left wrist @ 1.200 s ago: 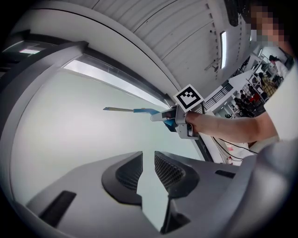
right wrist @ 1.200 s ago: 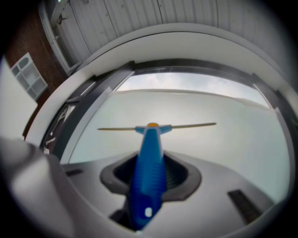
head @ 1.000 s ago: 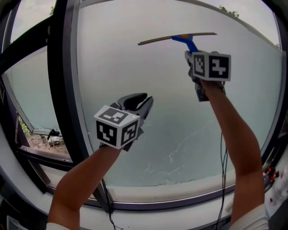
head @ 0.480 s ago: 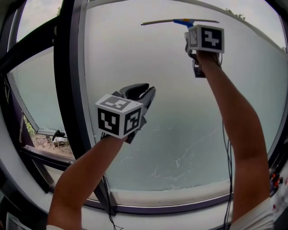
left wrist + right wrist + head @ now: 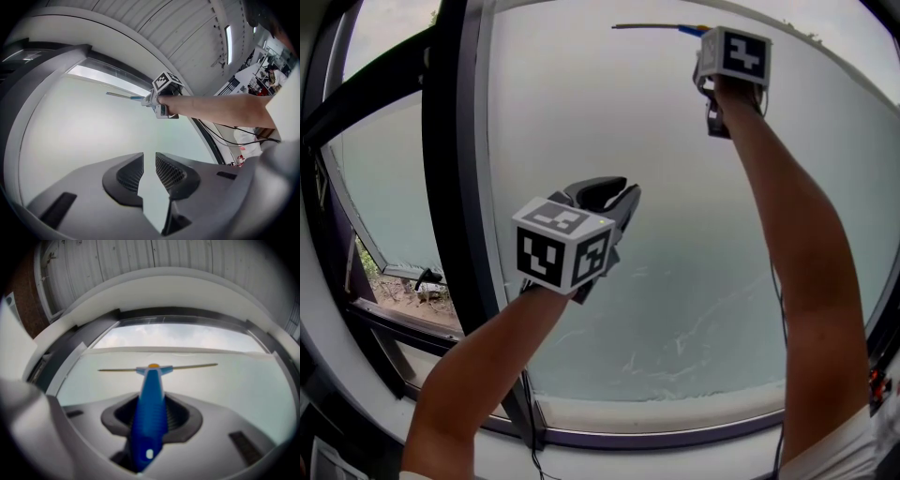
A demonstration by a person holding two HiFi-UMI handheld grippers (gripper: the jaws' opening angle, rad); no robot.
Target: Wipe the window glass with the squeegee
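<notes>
Your left gripper (image 5: 619, 199) is a dark grey moulded shell. Its two jaws carry fine mesh-textured pads (image 5: 169, 172), and a white cube (image 5: 562, 251) printed with black square markers is fixed to it. Your right gripper (image 5: 152, 411) has the same grey body and a matching marker cube (image 5: 733, 53). Thin black cables (image 5: 778, 309) trail from the grippers. You wear a white sleeve (image 5: 285, 96).
</notes>
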